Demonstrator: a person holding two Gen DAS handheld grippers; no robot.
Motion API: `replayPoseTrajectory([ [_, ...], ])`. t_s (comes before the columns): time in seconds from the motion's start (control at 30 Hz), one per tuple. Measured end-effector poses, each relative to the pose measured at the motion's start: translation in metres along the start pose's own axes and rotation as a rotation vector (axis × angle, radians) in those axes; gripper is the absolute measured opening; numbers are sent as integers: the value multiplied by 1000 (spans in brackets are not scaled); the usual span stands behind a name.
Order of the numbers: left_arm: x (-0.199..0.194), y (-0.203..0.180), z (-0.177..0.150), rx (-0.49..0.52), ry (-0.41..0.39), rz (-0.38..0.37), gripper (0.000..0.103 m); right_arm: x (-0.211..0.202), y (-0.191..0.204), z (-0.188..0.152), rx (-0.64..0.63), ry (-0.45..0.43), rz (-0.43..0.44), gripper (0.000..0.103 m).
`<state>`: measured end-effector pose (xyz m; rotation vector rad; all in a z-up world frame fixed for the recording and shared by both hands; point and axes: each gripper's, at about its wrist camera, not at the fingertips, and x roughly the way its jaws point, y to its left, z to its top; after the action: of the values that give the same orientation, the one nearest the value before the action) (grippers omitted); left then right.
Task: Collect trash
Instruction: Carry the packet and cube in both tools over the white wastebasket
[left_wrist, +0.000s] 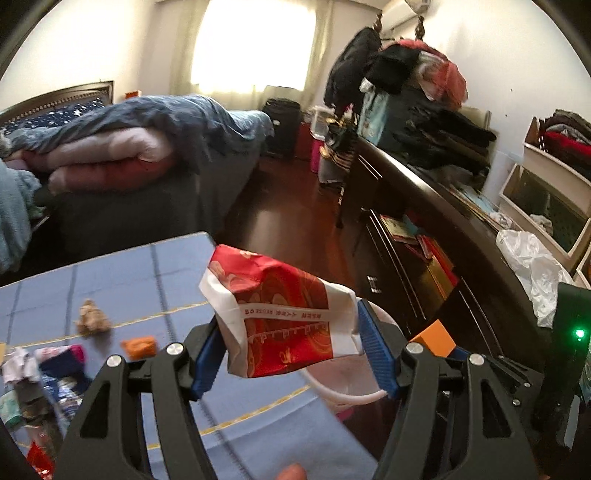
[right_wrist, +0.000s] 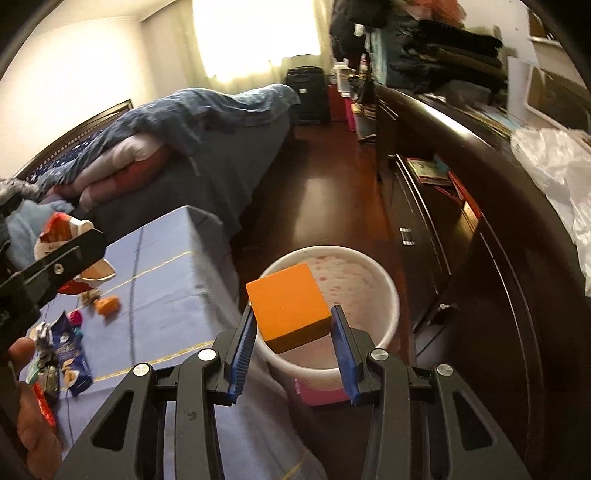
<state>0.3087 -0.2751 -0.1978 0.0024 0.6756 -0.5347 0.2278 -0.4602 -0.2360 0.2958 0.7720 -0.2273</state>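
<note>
The left tongs (left_wrist: 291, 354) are clenched on a crumpled red and white bag (left_wrist: 280, 325), held above the edge of the blue-covered table (left_wrist: 110, 269). The right tongs (right_wrist: 293, 343) grip an orange block (right_wrist: 288, 306) over the open mouth of a white bin (right_wrist: 384, 295) that stands on the dark wooden floor (right_wrist: 325, 192) just beside the table. On the table lie more scraps: a small orange wrapper (left_wrist: 139, 347), a brown crumpled lump (left_wrist: 91, 318) and a blue snack packet (right_wrist: 72, 363). Beyond stand a bed (left_wrist: 155, 147) with piled bedding and a dark dresser (left_wrist: 461, 206).
</note>
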Motion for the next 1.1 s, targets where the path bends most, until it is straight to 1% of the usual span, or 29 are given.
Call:
replayPoseTrajectory([
  [0.27,57,-26,-1,46,72,-33,67,29,-36,4,67,31,-20,41],
  [0.53,103,-38,-2,52,123,-59,67,50,-51,3,90,51,-33,41],
  [0.67,116,-39,-3,40,146,-73,67,60,-56,3,101,68,-36,41],
  [0.8,131,-42,-4,42,170,-74,67,70,-58,2,101,76,-37,41],
  [1.1,165,-45,-5,10,234,-82,67,98,-58,0,89,113,-42,41],
])
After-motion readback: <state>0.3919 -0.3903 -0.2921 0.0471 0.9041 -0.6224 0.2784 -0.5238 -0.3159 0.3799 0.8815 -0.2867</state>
